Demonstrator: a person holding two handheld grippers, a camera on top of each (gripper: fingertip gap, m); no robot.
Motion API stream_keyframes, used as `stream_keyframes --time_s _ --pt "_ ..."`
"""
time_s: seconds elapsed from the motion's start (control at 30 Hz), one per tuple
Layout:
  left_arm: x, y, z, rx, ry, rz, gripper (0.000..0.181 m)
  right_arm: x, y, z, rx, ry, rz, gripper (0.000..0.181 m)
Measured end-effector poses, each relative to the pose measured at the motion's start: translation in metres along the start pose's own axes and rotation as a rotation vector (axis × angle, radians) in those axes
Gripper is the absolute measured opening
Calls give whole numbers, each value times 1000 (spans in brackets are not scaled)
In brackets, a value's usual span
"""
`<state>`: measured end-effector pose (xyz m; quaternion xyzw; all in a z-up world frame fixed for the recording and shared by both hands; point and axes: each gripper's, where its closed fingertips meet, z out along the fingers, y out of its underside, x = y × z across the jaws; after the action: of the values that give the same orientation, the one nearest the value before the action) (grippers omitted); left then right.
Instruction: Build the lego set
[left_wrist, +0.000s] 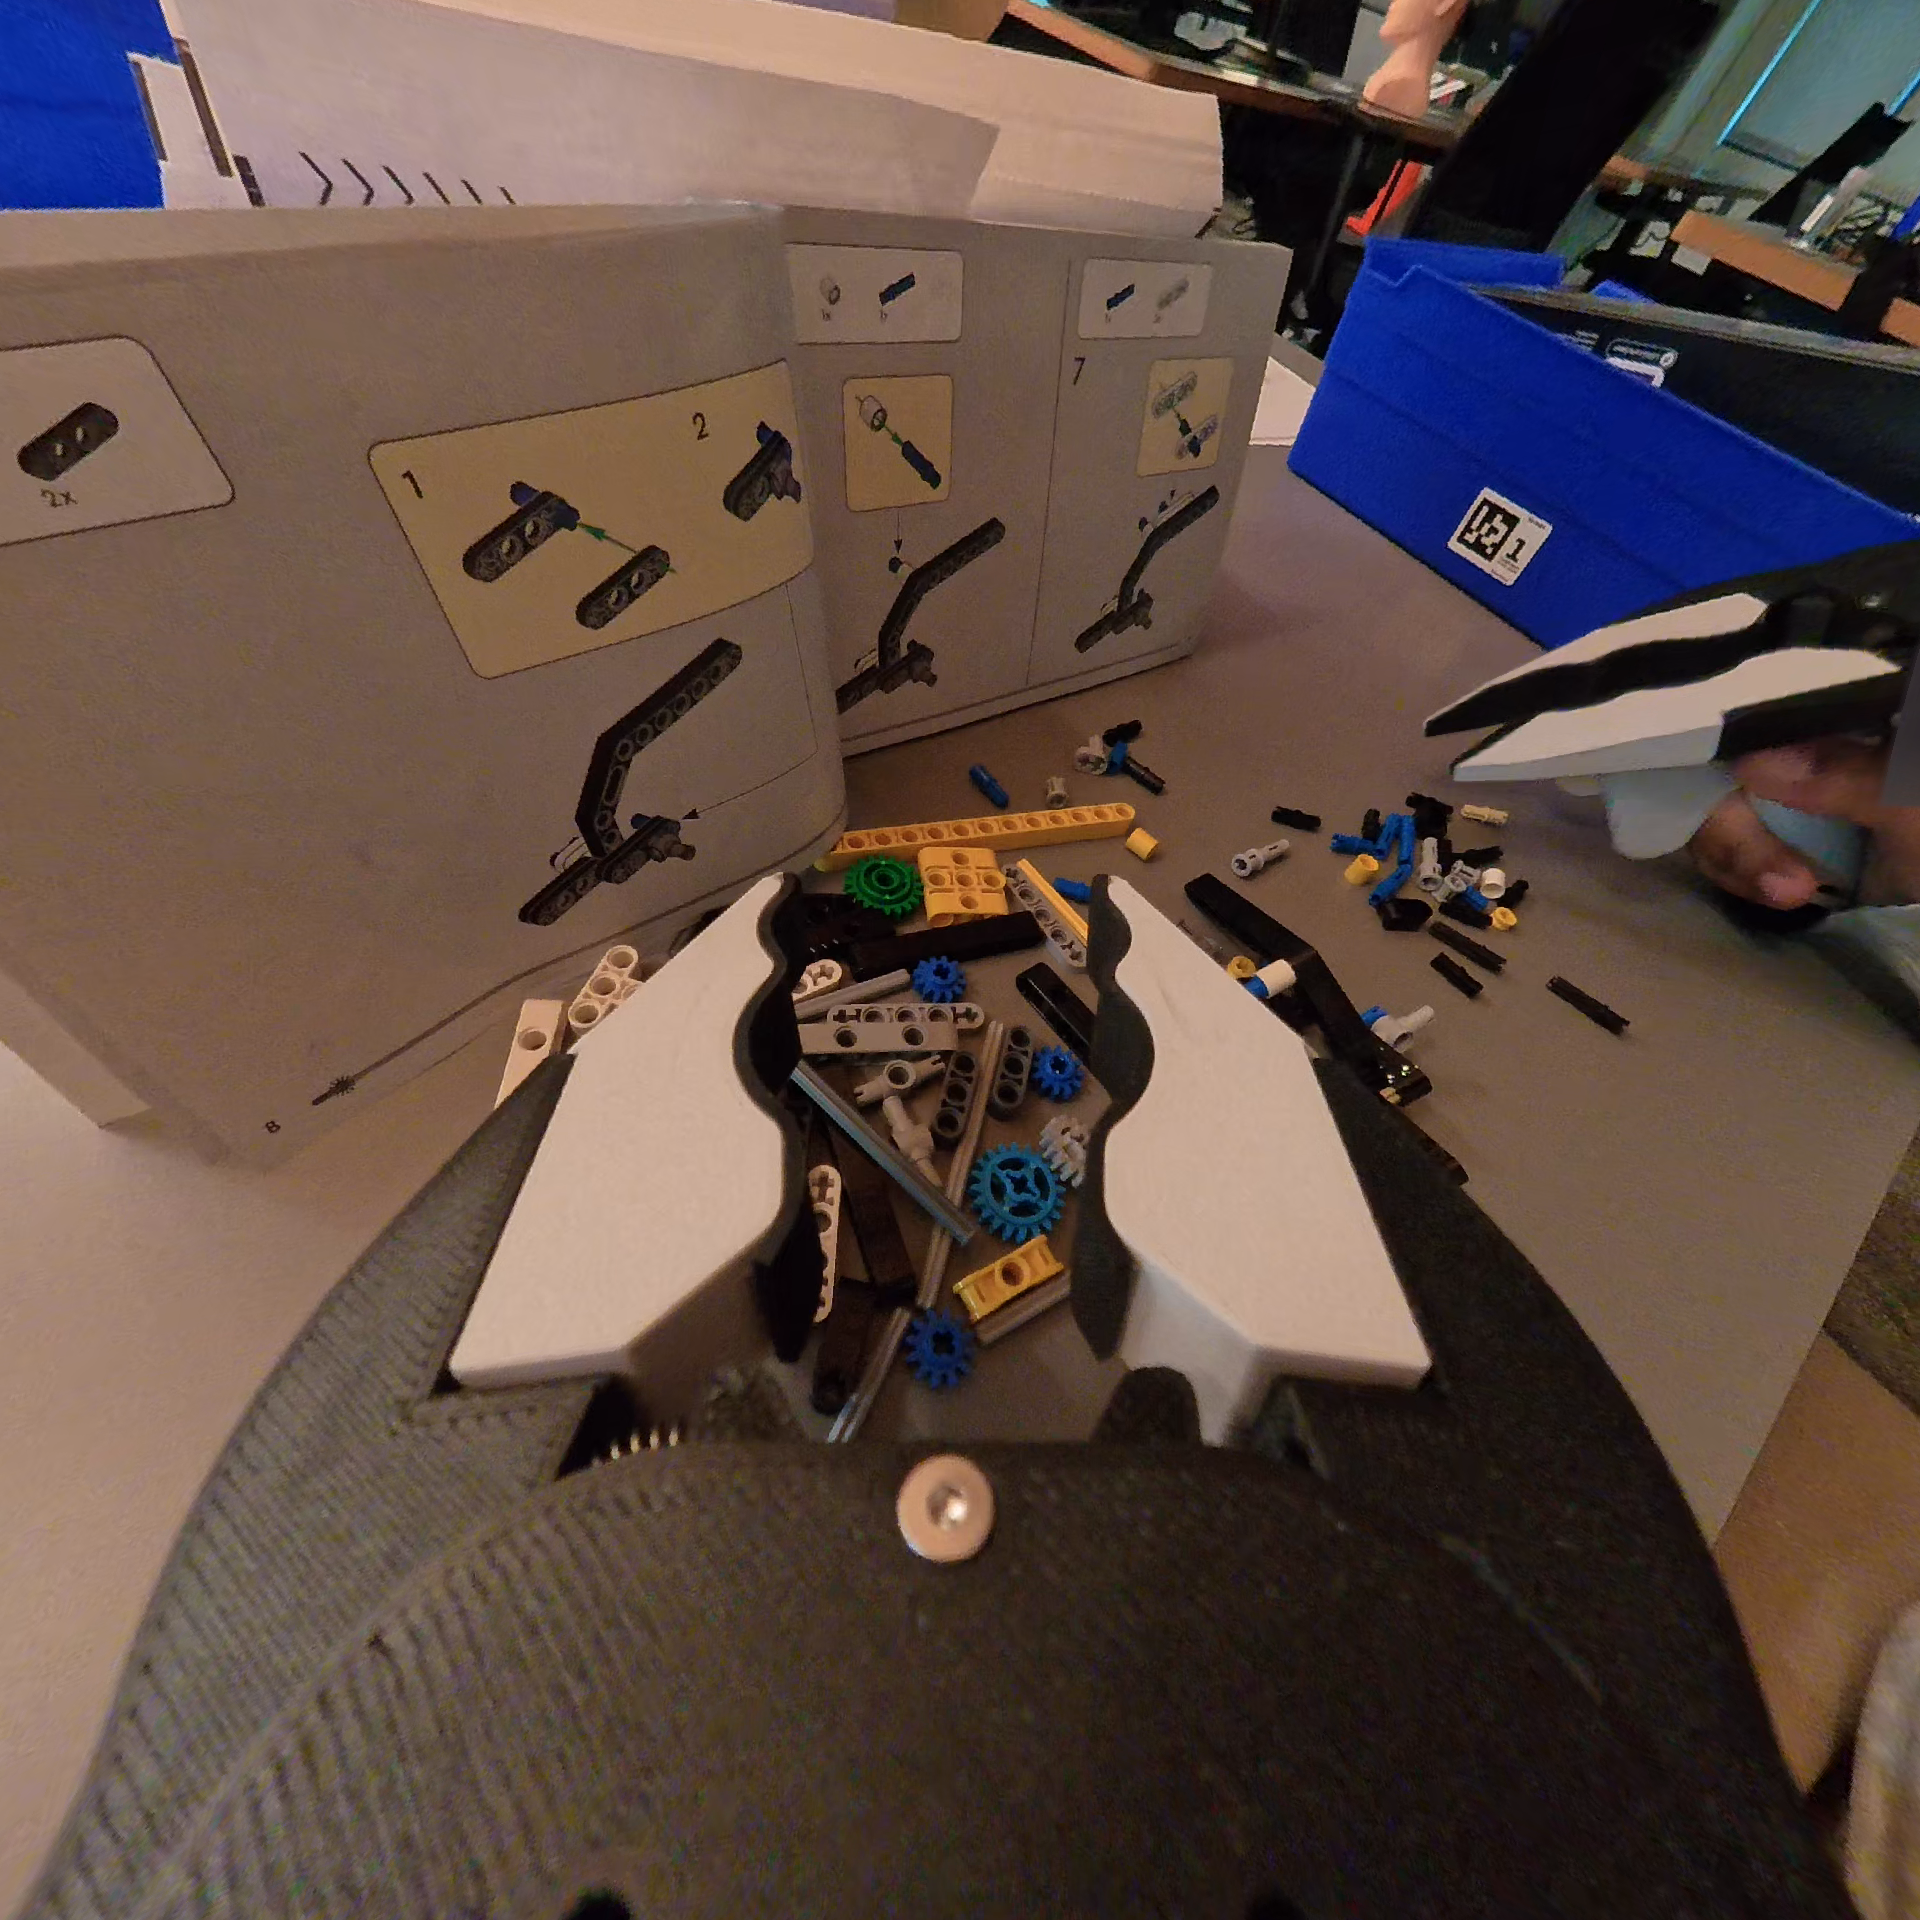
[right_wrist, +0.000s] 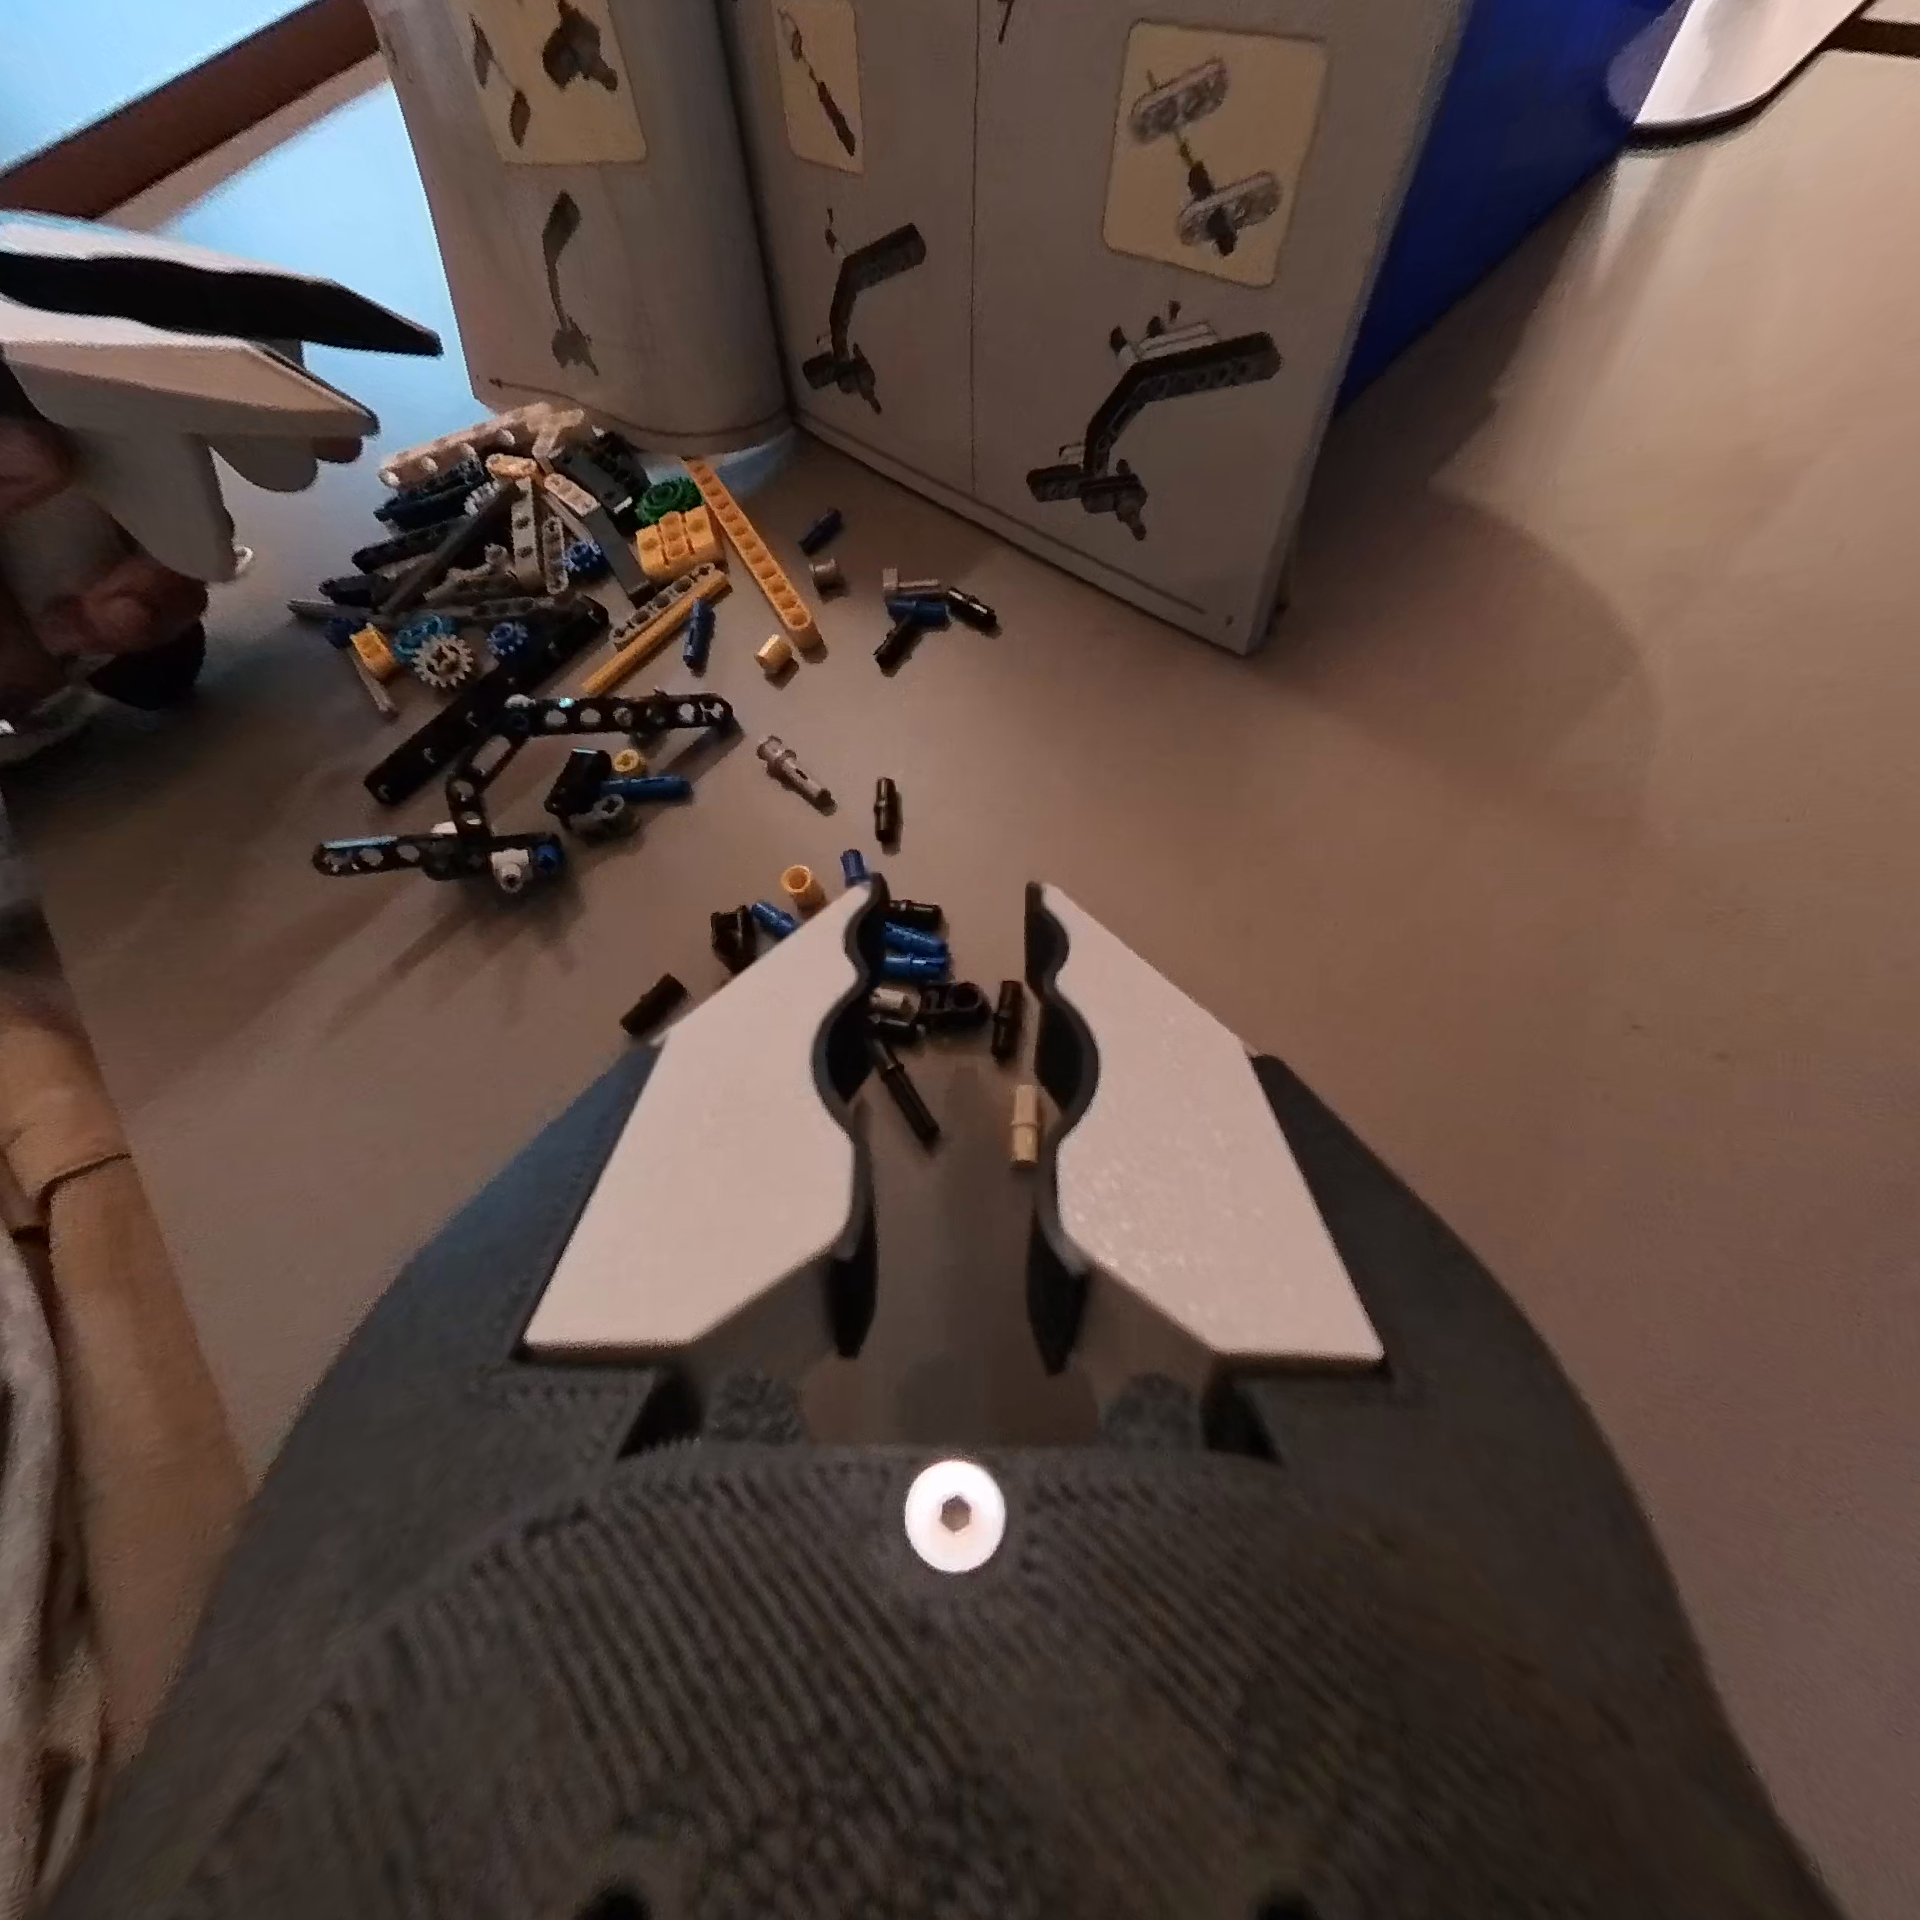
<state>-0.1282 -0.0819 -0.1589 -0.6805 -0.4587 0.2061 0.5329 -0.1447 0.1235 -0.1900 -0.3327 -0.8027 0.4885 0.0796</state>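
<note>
My left gripper (left_wrist: 945, 904) is open and empty, held low over a pile of loose lego beams, axles and gears. A large blue gear (left_wrist: 1016, 1192) and grey beams lie between its fingers. A green gear (left_wrist: 883, 885) and a long yellow beam (left_wrist: 987, 828) lie just beyond its tips. My right gripper (right_wrist: 954, 904) is open and empty over a scatter of small black and blue pins (right_wrist: 914, 956); a tan pin (right_wrist: 1023, 1127) lies by its right finger. A part-built black bent beam assembly (right_wrist: 582, 717) lies between the two piles and also shows in the left wrist view (left_wrist: 1299, 997).
The open instruction booklet (left_wrist: 520, 623) stands upright behind the pieces; it also shows in the right wrist view (right_wrist: 1039, 260). A blue bin (left_wrist: 1558, 447) sits at the back right. The grey table (right_wrist: 1455, 831) is bare to the right of the pins. A hand (left_wrist: 1787, 831) holds the right gripper.
</note>
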Motion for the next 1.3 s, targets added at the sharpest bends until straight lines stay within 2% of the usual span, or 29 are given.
stream_keyframes --time_s 0.23,0.7,1.1,1.2,1.3 --pt "0 0 0 3 -2 5 53 -1 9 7 -65 51 -68 8" --pt "1 0 -1 0 -4 13 53 -8 24 16 -169 56 -126 14" --pt "2 1 -1 -1 -3 15 53 -10 24 17 -174 70 -166 16" --pt "1 1 -1 -3 -2 12 53 -9 18 13 -128 54 -126 16" --pt "1 1 -1 -3 0 5 53 -3 -5 0 32 10 9 14"
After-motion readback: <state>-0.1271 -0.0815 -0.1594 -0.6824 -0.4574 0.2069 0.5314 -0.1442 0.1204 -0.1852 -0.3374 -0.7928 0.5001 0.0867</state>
